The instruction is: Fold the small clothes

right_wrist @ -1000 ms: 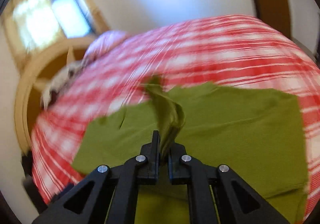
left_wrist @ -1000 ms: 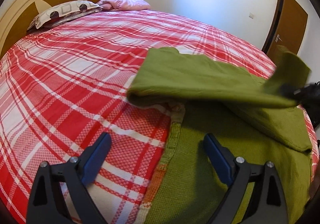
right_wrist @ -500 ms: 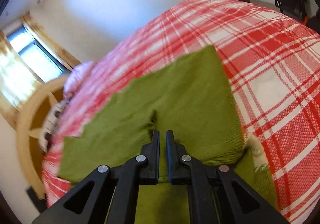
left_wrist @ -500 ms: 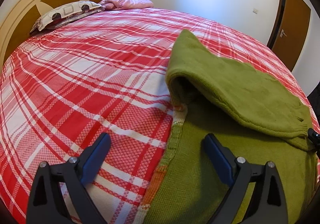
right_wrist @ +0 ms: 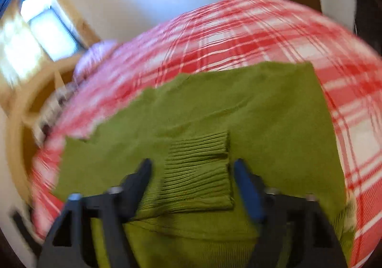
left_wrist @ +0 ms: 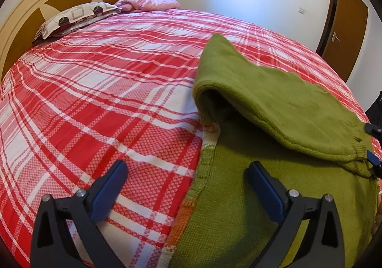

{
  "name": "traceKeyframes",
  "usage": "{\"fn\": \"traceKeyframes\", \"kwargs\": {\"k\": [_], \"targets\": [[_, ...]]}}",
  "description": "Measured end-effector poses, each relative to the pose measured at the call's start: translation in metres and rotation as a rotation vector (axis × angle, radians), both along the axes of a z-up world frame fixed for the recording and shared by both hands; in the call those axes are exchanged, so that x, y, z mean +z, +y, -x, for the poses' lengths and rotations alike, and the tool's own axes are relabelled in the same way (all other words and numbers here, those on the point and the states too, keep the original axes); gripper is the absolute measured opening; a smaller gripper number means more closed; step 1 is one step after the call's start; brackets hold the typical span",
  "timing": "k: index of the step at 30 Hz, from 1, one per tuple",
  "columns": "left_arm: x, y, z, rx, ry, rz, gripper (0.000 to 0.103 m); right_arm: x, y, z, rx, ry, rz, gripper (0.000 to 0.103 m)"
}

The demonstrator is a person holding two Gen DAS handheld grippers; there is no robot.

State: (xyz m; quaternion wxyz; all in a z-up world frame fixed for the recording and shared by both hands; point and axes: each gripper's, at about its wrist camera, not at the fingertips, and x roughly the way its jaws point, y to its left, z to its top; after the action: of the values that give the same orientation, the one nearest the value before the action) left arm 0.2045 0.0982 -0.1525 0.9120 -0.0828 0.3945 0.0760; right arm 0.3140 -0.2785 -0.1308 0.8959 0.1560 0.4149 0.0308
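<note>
Right gripper: jaws spread, nothing pinched, ribbed cuff lying flat between the fingers on the folded sleeve. Blurred view, so contact of the pads with the knit not certain. Left gripper: fingers spread wide and empty, poised low over the near edge of the green sweater, straddling its striped trim where knit meets bedspread.

Sweater spread on the right half of the red plaid bedspread, sleeve crossed over the body, fold at the far left corner puffed up with a hollow under it.

Step in hand, by the look of it: sleeve laid in, release just made. To do it well: flatten the raised loop at the shoulder, square the cuff inside the body outline, then take the near hem with both grippers for the next fold. Pinch both layers at the trim, not only the top one, or the knit may slide and skew.

Around: patterned pillow and pink bedding far left by the headboard, brown door far right. All well apart from the sweater; nothing in the way on the bed.
</note>
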Motion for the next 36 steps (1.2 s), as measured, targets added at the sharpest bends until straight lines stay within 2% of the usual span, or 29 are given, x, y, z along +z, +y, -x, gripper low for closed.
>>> {"fn": "traceKeyframes", "kwargs": {"k": [3, 4, 5, 7, 9, 12, 15, 18, 21, 24, 26, 28, 30, 33, 36], "targets": [[0.000, 0.000, 0.000, 0.001, -0.001, 0.003, 0.103, -0.004, 0.021, -0.002, 0.036, 0.017, 0.187, 0.033], [0.000, 0.000, -0.001, 0.003, 0.000, 0.004, 0.103, -0.003, 0.023, -0.002, 0.056, 0.019, 0.187, 0.019], [0.000, 0.000, -0.001, 0.004, 0.002, 0.005, 0.103, -0.001, 0.024, -0.001, 0.072, 0.022, 0.178, 0.012], [0.000, 0.001, -0.001, 0.015, 0.004, 0.015, 0.103, 0.008, 0.026, 0.003, 0.084, -0.007, 0.222, 0.011], [0.001, 0.003, -0.004, 0.033, 0.014, 0.022, 0.103, 0.025, 0.024, 0.012, 0.066, -0.083, 0.290, 0.011], [0.003, 0.006, -0.011, 0.071, 0.033, 0.031, 0.103, 0.049, 0.013, 0.025, 0.000, -0.157, 0.365, 0.011], [0.003, 0.013, -0.016, 0.112, 0.036, 0.053, 0.103, 0.059, -0.003, 0.030, -0.064, -0.198, 0.451, 0.011], [0.002, 0.014, -0.018, 0.131, 0.041, 0.043, 0.103, 0.047, -0.027, 0.026, -0.081, -0.160, 0.427, 0.011], [0.001, 0.009, -0.020, 0.141, 0.056, 0.010, 0.103, 0.022, -0.032, 0.021, -0.058, -0.097, 0.454, 0.011], [0.000, 0.012, -0.020, 0.141, 0.053, 0.016, 0.103, 0.001, -0.041, 0.015, -0.056, -0.027, 0.387, 0.015], [0.000, 0.012, -0.019, 0.134, 0.052, 0.014, 0.103, 0.009, -0.053, 0.022, -0.094, -0.043, 0.321, 0.022], [0.001, 0.010, -0.018, 0.115, 0.060, -0.002, 0.103, 0.023, -0.062, 0.036, -0.149, -0.079, 0.263, 0.022], [0.006, 0.009, -0.012, 0.111, 0.067, -0.032, 0.103, 0.043, -0.063, 0.059, -0.184, -0.160, 0.247, 0.022], [0.019, 0.005, 0.002, 0.113, 0.030, -0.069, 0.103, 0.055, -0.051, 0.073, -0.120, -0.206, 0.226, 0.022], [0.037, -0.010, 0.003, 0.060, -0.030, -0.091, 0.103, 0.053, -0.039, 0.068, -0.081, -0.181, 0.214, 0.022]]}}
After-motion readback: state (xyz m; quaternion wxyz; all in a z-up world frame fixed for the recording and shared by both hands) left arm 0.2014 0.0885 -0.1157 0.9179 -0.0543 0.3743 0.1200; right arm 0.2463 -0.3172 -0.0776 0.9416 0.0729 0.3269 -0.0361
